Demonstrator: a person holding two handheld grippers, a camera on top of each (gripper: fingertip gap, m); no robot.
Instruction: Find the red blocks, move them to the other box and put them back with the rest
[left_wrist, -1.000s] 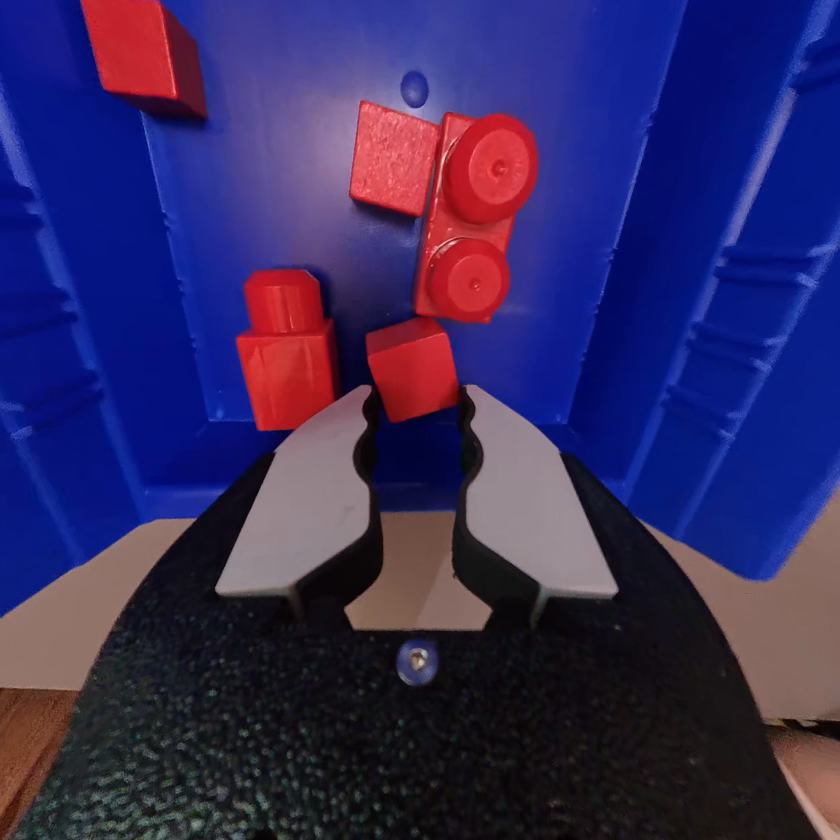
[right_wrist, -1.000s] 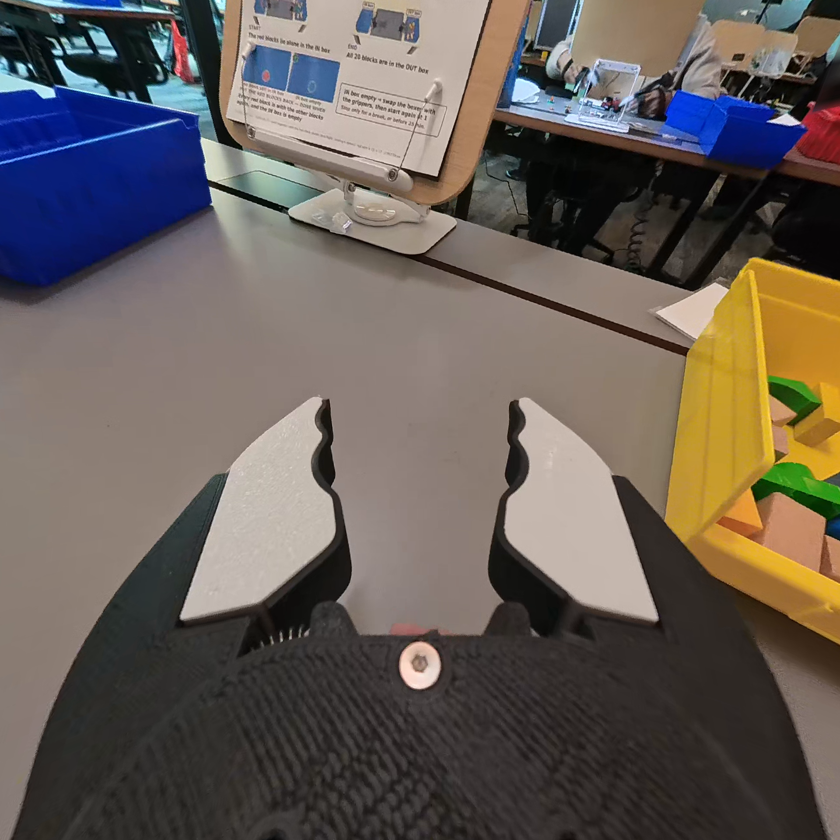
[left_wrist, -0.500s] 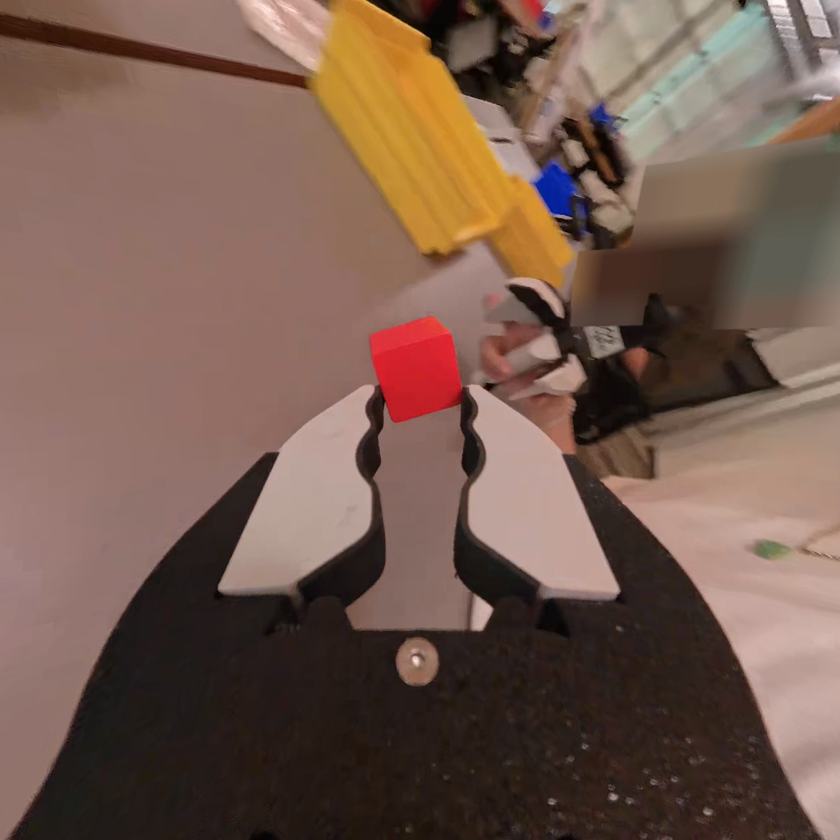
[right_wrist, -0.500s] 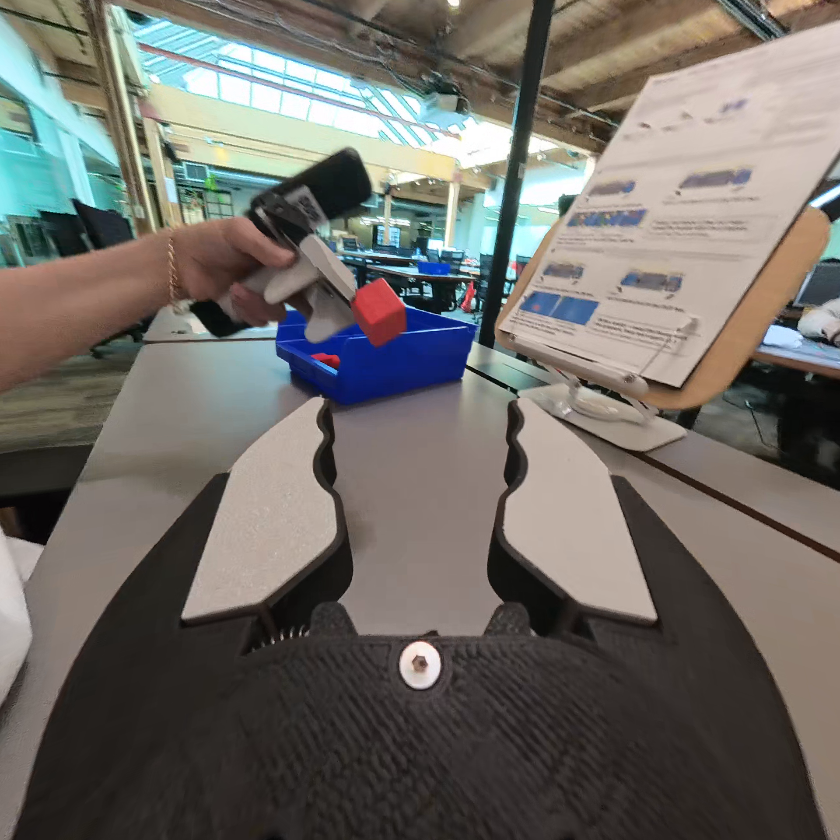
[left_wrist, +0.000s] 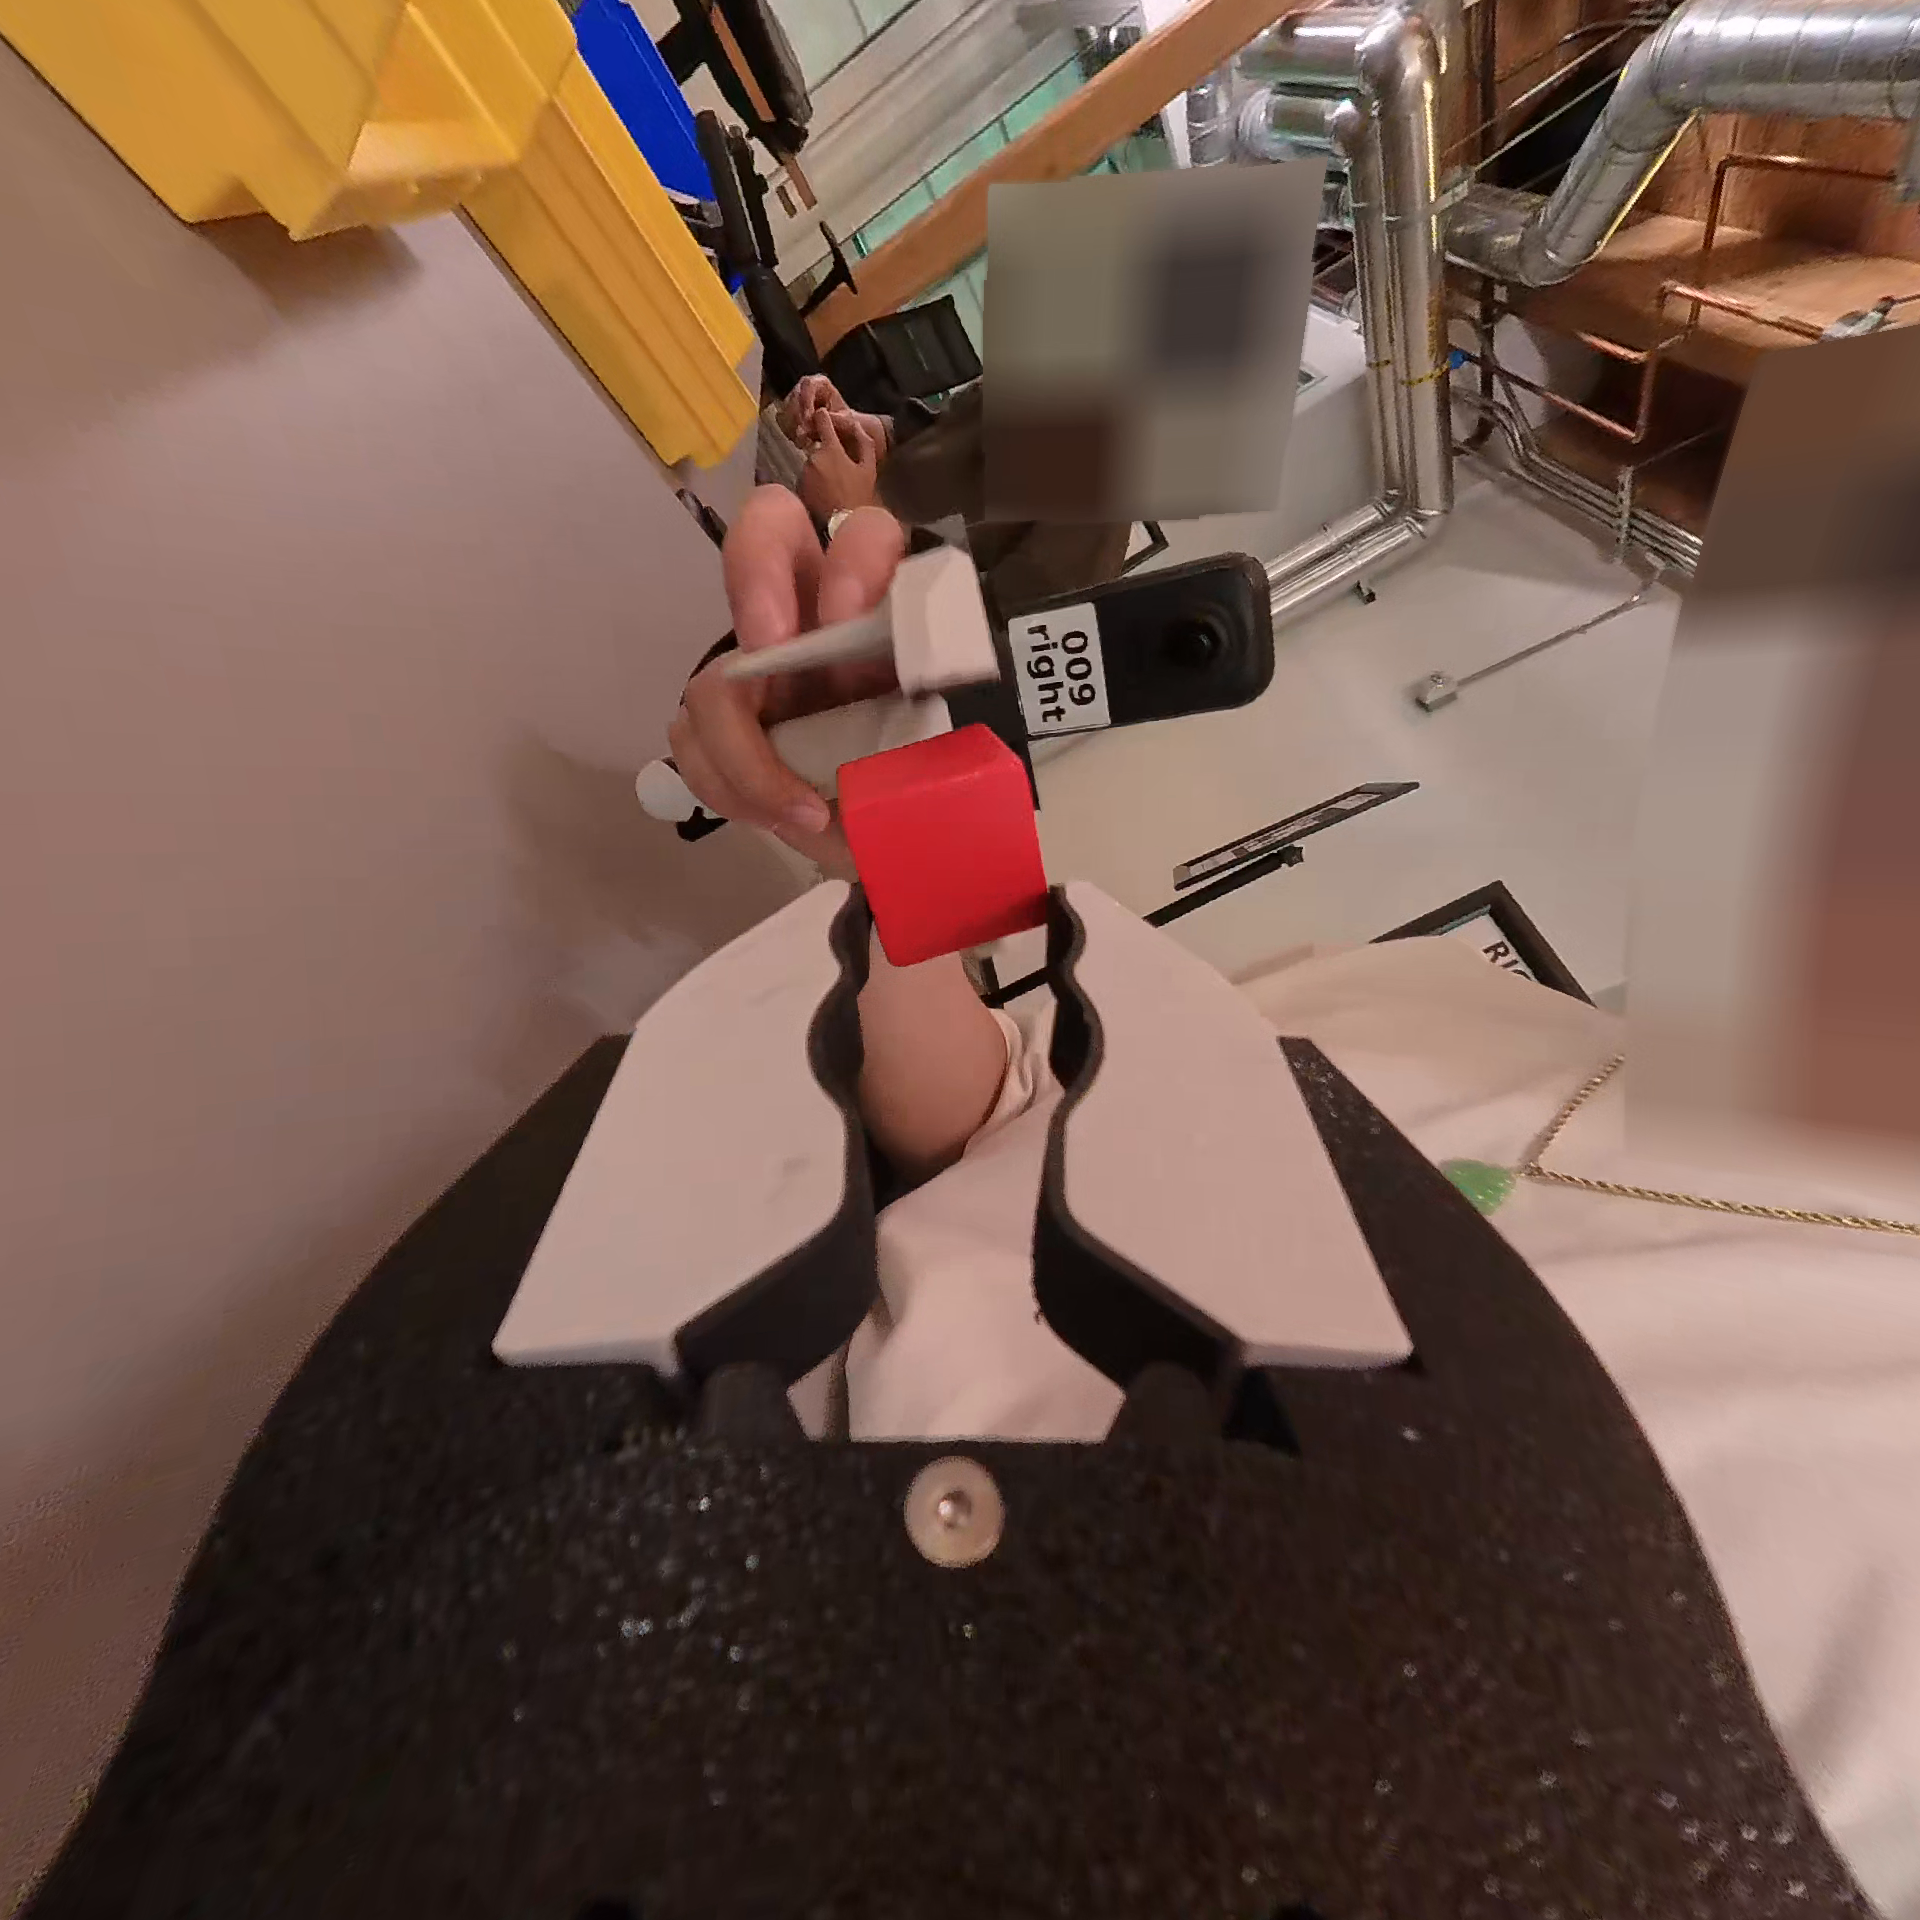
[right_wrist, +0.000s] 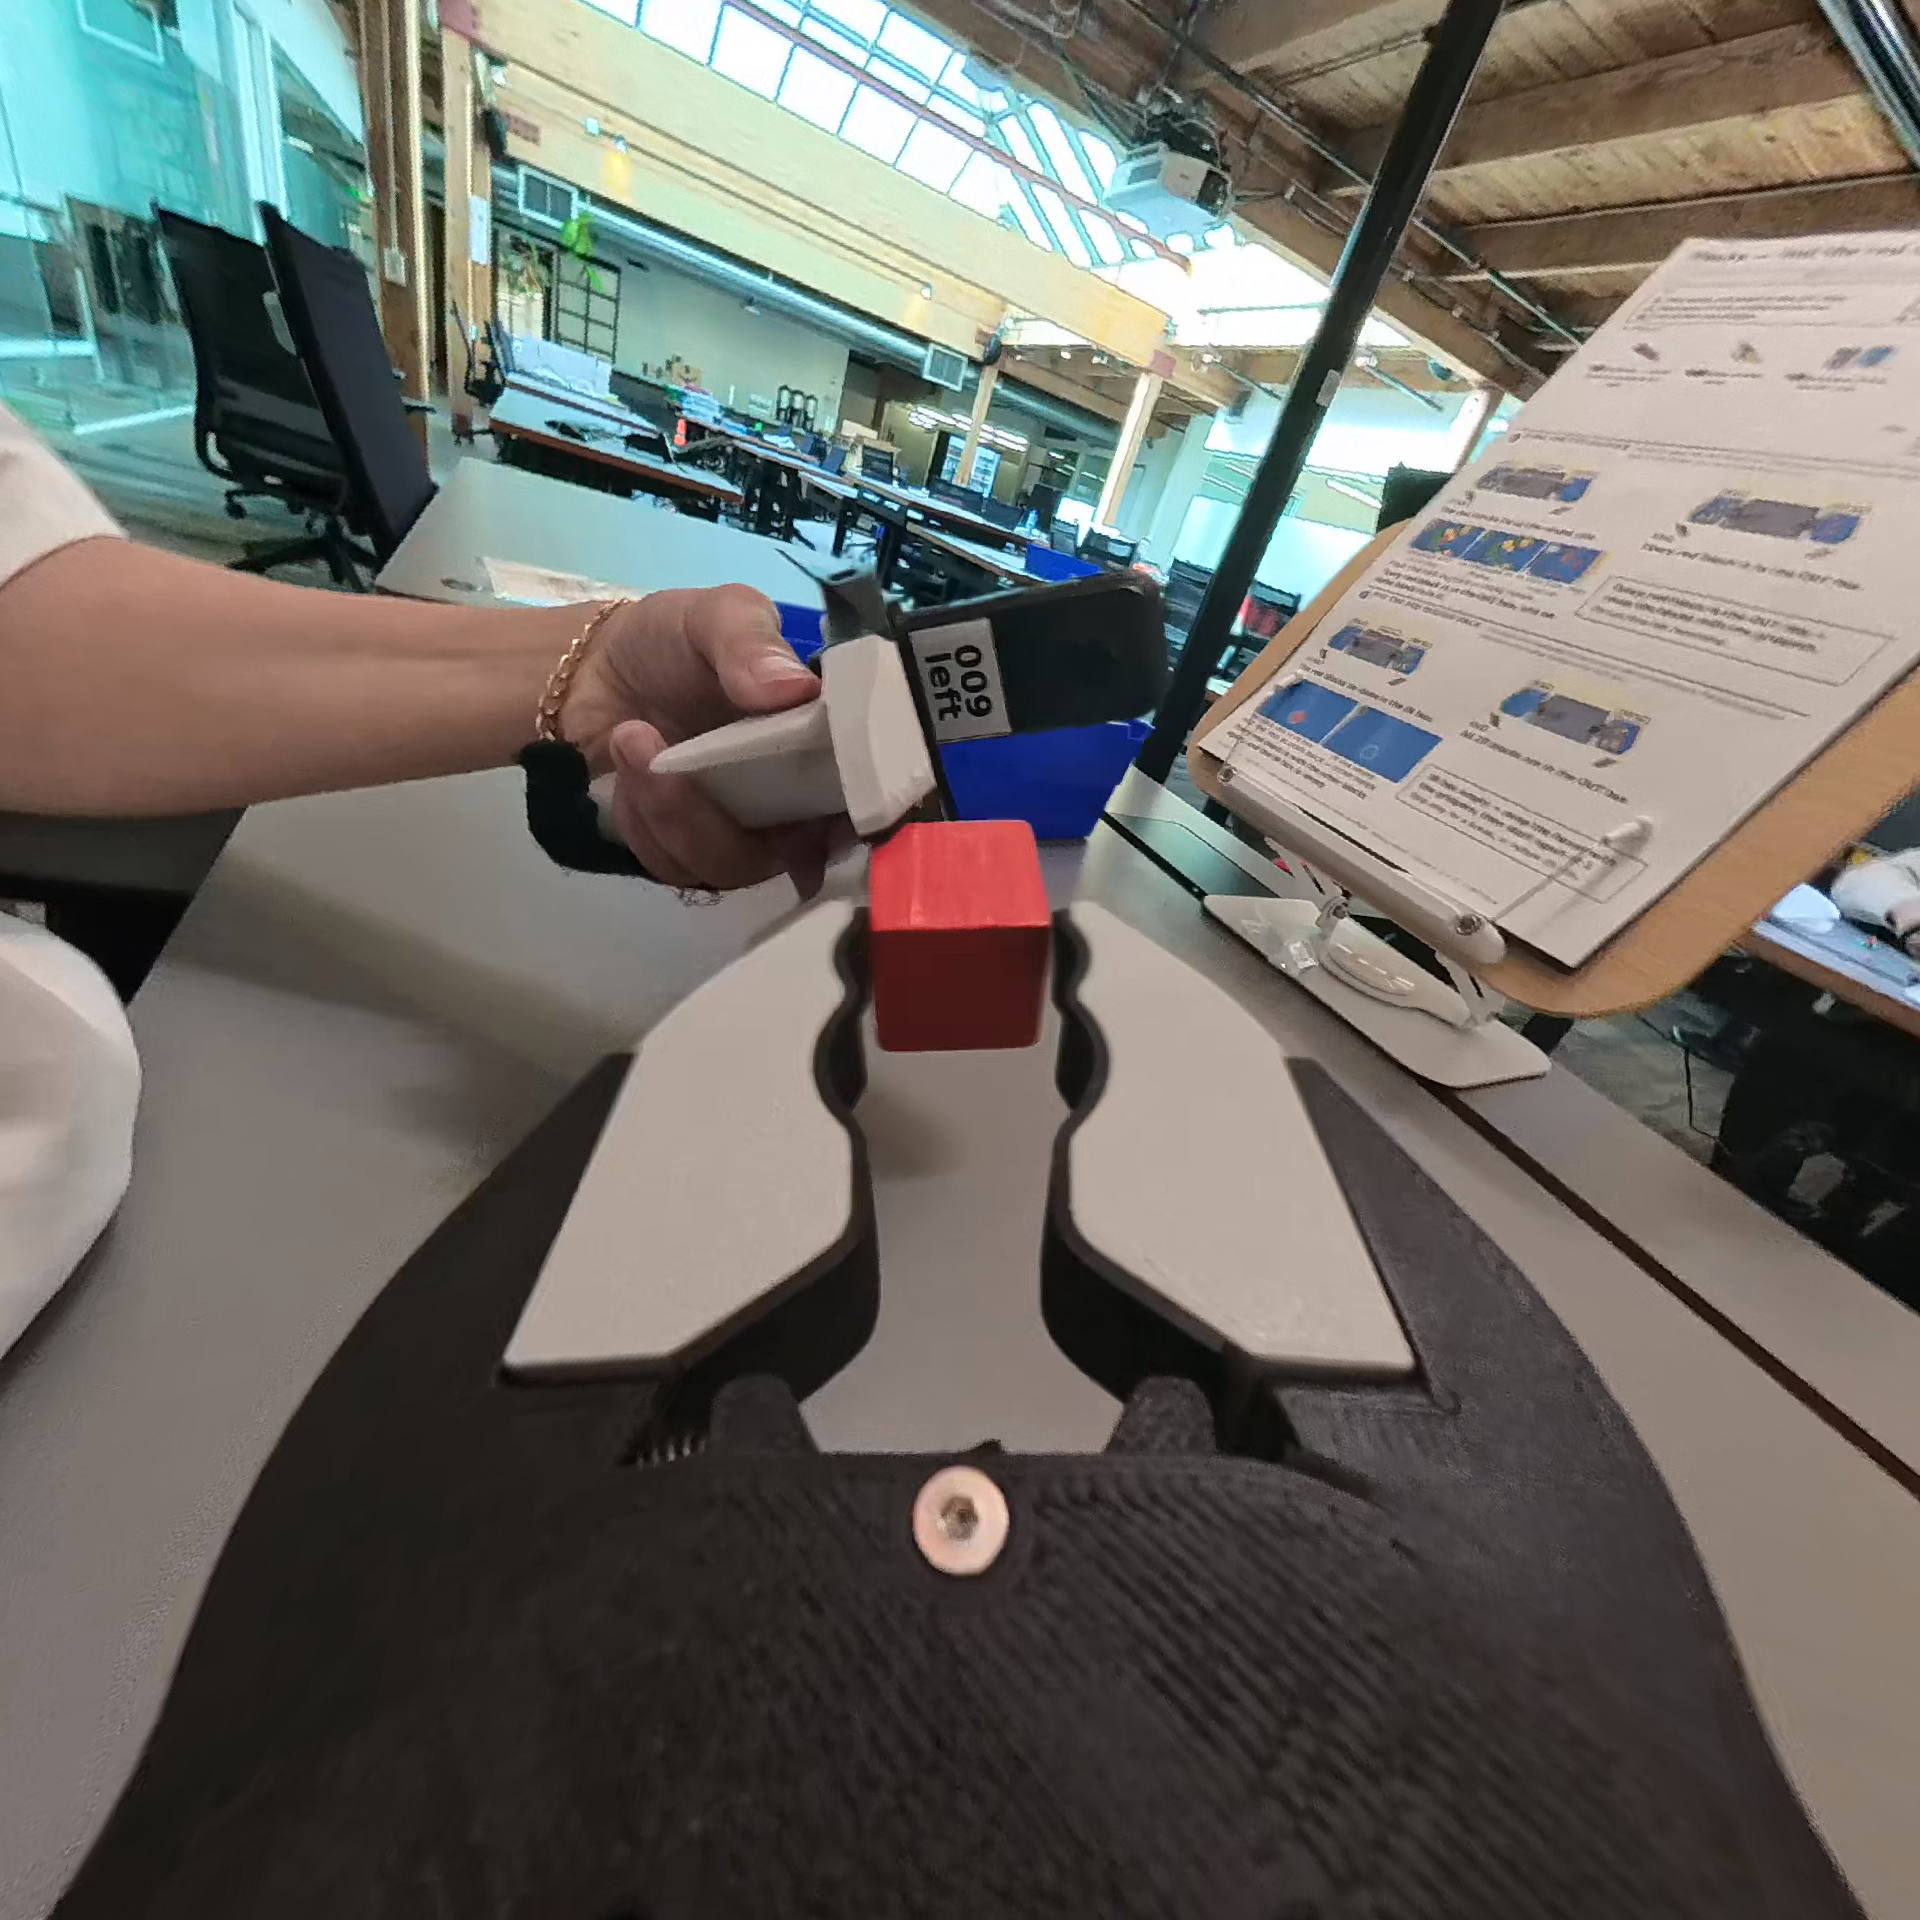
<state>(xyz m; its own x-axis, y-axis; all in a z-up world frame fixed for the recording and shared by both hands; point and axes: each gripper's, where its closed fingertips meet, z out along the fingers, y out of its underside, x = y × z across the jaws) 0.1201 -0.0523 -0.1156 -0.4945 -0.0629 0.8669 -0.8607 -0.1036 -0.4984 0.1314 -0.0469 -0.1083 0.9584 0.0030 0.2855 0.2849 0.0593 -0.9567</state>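
Both claws, left (left_wrist: 951, 914) and right (right_wrist: 956, 966), clamp one red cube (right_wrist: 956, 930) between their tips.

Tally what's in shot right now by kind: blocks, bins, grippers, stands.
Red wooden cube: 1
Plastic bins: 2, yellow and blue
Handheld grippers: 2, left and right
Tilted paper-sheet stand: 1
Total: 6

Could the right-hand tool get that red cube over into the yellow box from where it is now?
Probably yes. The red cube sits between the right tool's fingers, but the left tool grips it too and must let go. In the left wrist view the table toward the yellow box looks bare.
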